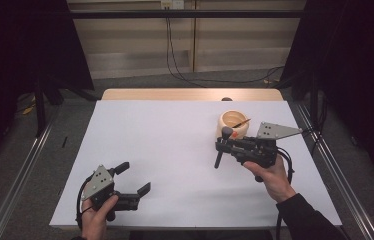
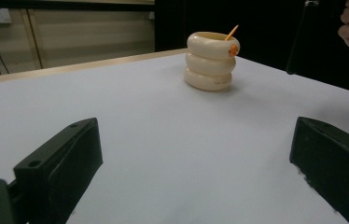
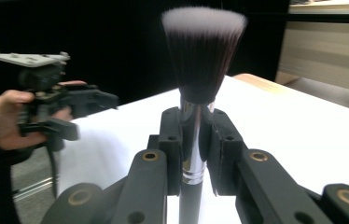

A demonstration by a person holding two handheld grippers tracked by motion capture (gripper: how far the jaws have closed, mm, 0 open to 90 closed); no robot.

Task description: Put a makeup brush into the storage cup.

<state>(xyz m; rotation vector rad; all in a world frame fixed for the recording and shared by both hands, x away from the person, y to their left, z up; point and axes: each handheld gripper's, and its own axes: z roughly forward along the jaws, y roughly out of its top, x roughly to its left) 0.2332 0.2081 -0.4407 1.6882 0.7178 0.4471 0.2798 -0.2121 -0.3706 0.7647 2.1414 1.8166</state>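
Makeup brush (image 3: 196, 93) clamped in the right gripper (image 1: 223, 146), beside the cream ringed holder (image 1: 233, 125).

Its jaws are pressed tight on the brush's silver ferrule, bristles up, just in front of the holder, which already holds what looks like a thin orange stick (image 2: 231, 32). The left gripper (image 1: 132, 176) hovers wide open and empty over the near-left of the white table (image 1: 165, 145), well apart.

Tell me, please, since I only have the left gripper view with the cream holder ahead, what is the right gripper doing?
Observer: The right gripper is shut on a makeup brush, bristles up.
Operator: Where does it grip the brush?
Observer: On the shiny metal ferrule, below the bristles.
Operator: Is it near the cream holder?
Observer: In the high view, it sits just beside the cream holder, on the person's side.
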